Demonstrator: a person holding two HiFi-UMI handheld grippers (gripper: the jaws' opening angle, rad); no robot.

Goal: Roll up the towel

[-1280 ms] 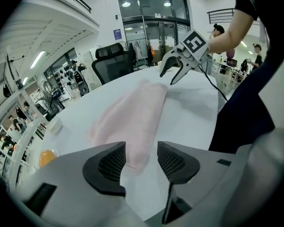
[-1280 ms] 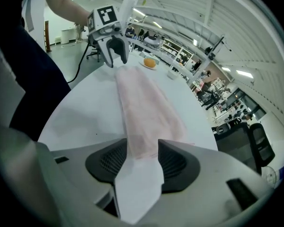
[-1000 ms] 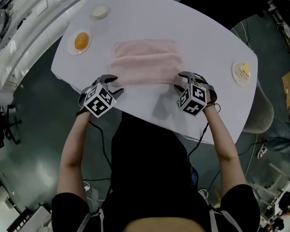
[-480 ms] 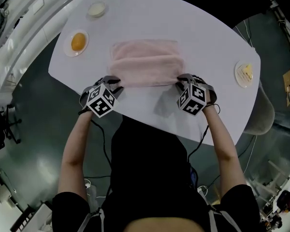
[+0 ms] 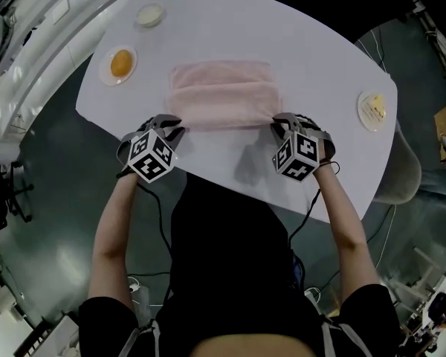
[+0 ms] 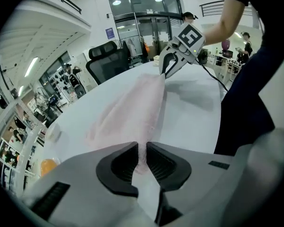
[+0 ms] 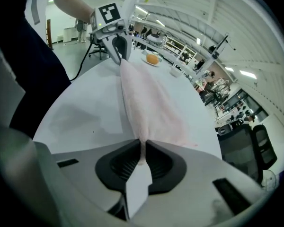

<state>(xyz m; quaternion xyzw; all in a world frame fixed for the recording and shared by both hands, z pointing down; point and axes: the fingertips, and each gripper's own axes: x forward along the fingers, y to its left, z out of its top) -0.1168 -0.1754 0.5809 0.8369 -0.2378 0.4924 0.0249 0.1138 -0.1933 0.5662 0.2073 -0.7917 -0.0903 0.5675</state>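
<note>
Towel, head view: pink, soft terry by the look. It lies flat mid-counter as a wide band, near part doubled over. Left tool and right tool sit on its two near corners, toward the counter's near edge. Small dishes stand at the counter's rims, well apart from the cloth.

Left gripper view: left tool has just been closing. Its ribbed black pads now pinch the thin towel edge, with the cloth pulled up into a ridge. The right tool is at the ridge's far end.

Right gripper view: same story. Right tool has just been closing and its pads are clamped on the towel edge. A taut fold runs across the counter to the left tool.

My read: the grasp is made and no roll has started yet. Next, turn both corners over toward the counter's far side, hands in step with even tension. Limp cloth will likely sag mid-span and skew the roll.
</note>
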